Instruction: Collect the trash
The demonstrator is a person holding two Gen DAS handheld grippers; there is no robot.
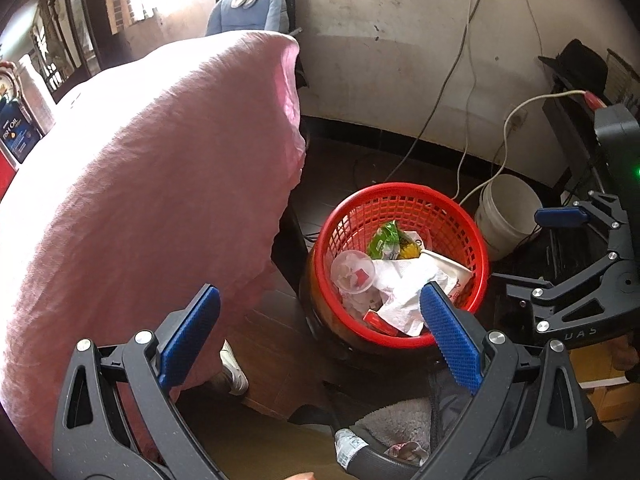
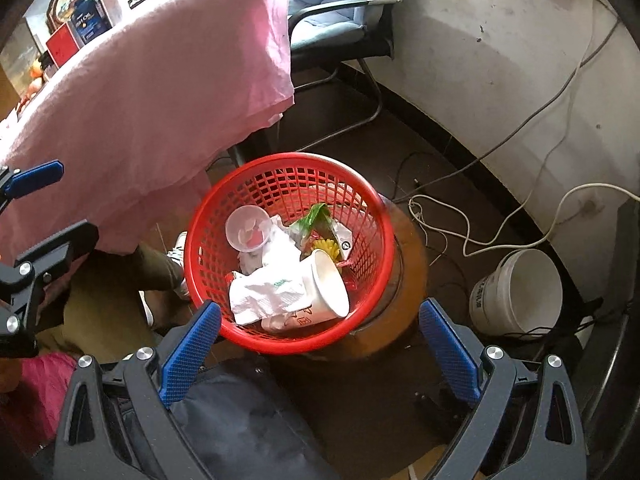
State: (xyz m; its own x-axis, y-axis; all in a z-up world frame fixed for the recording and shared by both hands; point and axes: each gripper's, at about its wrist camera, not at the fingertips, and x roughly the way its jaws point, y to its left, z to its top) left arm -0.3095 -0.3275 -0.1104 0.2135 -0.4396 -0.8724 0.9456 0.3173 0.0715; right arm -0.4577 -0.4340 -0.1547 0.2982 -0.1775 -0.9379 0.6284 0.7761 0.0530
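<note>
Both tools, left [image 1: 318, 336] and right [image 2: 320, 350], hang open and empty over the basket [image 2: 372, 280], so the drop looks done; next, probably fetching more trash.

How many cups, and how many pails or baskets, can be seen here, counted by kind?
Clear plastic cup: 1
White paper cup: 1
Red plastic mesh basket: 1
White plastic bucket: 1
Total: 4

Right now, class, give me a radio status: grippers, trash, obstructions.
Left gripper open, empty. Right gripper open, empty. Red basket holds paper cup, napkin, clear cup, green wrapper. Nothing blocking.
</note>
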